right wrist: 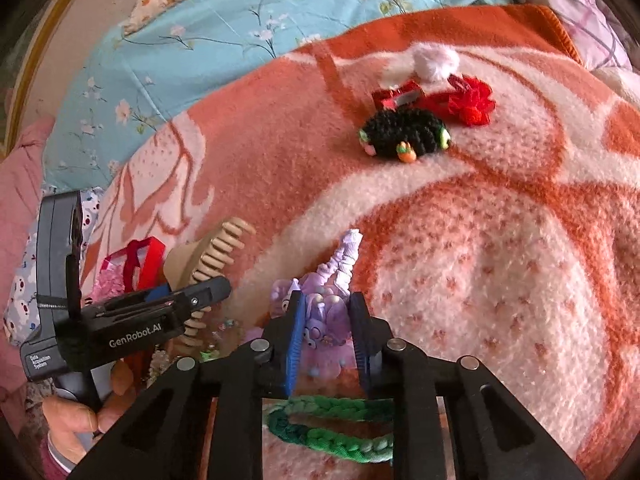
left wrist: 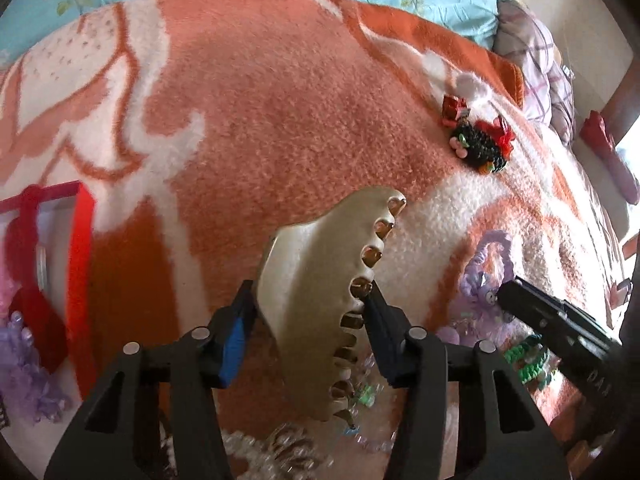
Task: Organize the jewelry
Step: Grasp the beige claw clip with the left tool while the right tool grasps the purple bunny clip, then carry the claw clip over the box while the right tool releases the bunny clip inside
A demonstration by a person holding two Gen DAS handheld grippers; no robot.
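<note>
My left gripper (left wrist: 308, 300) is shut on a large beige claw hair clip (left wrist: 320, 280) and holds it above the orange and white blanket (left wrist: 260, 100). The clip also shows in the right wrist view (right wrist: 208, 256), held by the left gripper (right wrist: 188, 300). My right gripper (right wrist: 326, 308) is shut on a purple scrunchie with small charms (right wrist: 328, 316). The scrunchie shows in the left wrist view (left wrist: 480, 284) at the tip of the right gripper (left wrist: 504, 292). A black crocheted hair piece (right wrist: 404, 136) and red bows (right wrist: 468, 102) lie farther up the blanket.
A red-rimmed box (left wrist: 76, 248) with red, pink and purple hair pieces sits at the left. A green braided hair band (right wrist: 332, 424) lies under my right gripper. Small beads and clips (left wrist: 360, 396) lie below the beige clip. A blue floral sheet (right wrist: 200, 40) lies beyond the blanket.
</note>
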